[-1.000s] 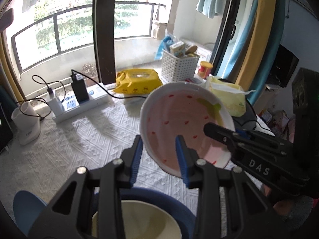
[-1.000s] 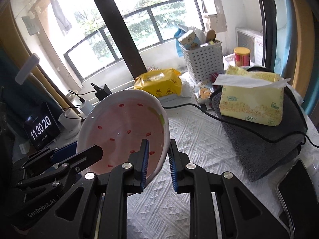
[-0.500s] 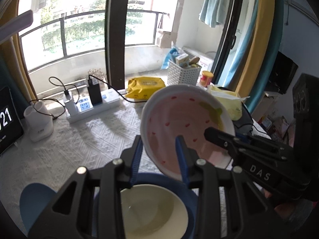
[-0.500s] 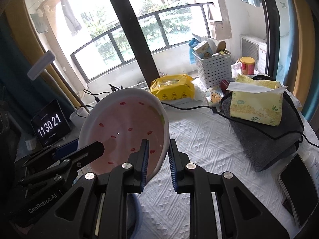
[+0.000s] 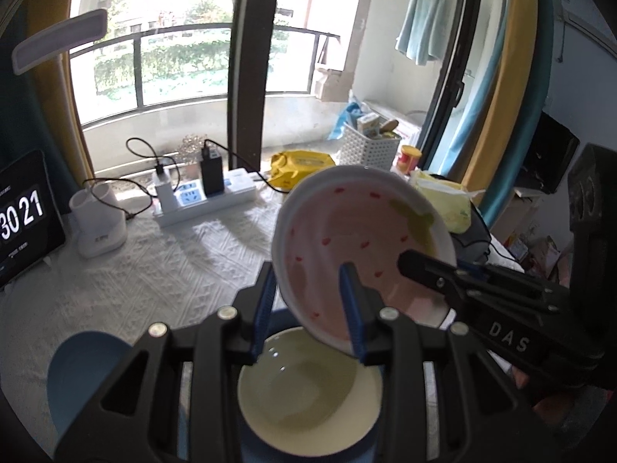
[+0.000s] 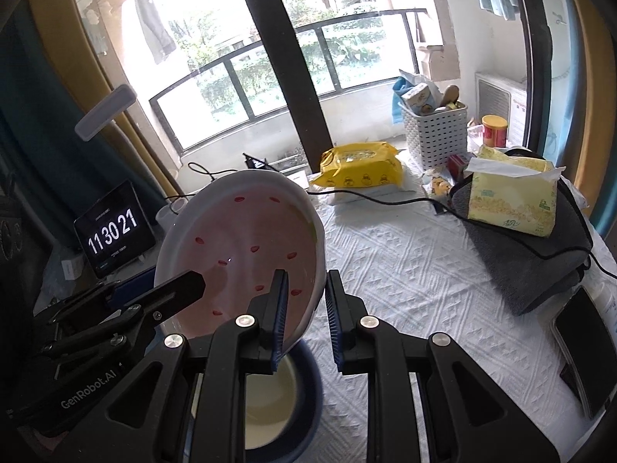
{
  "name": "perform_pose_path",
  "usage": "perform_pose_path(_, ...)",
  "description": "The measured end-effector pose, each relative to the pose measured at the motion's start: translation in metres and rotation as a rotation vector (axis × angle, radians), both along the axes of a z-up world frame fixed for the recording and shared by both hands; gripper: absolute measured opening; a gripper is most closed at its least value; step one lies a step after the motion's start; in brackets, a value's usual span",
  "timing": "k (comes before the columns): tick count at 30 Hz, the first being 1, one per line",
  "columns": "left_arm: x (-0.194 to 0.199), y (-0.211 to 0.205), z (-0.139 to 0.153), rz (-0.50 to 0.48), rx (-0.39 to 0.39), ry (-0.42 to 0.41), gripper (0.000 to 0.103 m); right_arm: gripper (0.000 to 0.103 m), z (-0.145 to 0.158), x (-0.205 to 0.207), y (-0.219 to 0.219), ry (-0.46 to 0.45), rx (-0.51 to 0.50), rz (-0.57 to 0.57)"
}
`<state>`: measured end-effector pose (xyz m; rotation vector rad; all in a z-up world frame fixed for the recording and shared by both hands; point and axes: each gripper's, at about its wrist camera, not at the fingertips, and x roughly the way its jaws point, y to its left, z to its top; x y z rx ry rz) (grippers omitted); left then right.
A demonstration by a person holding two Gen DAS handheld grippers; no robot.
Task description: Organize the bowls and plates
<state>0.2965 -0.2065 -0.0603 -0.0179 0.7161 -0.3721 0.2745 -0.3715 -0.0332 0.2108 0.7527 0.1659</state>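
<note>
Both the left hand-held gripper (image 5: 308, 308) and right hand-held gripper (image 6: 306, 316) grasp the tilted pink bowl (image 5: 358, 247) above a cream bowl (image 5: 308, 397)

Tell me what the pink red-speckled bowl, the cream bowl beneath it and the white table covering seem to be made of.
Pink red-speckled bowl: likely glazed ceramic, going by its glossy highlight and thick white rim.
Cream bowl: glossy inside, dark blue outside; glazed ceramic or melamine, hard to tell.
White table covering: woven cotton-like fabric, matte, with raised geometric texture.

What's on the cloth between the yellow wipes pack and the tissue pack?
A black cable runs across the white cloth between the yellow wipes pack and the tissue pack, clearest in the right wrist view.
</note>
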Motion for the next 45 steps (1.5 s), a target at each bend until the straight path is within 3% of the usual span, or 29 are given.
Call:
perform_pose_path(18, -0.035, 0.029, 0.001, 0.022, -0.012, -0.032, 0.034, 0.021, -0.005, -0.027, 0.030, 0.024, 0.008, 0.039)
perform_pose_path(45, -0.056, 0.035, -0.030, 0.024, -0.005, 0.043, 0.035, 0.021, -0.044, -0.050, 0.043, 0.135, -0.003, 0.064)
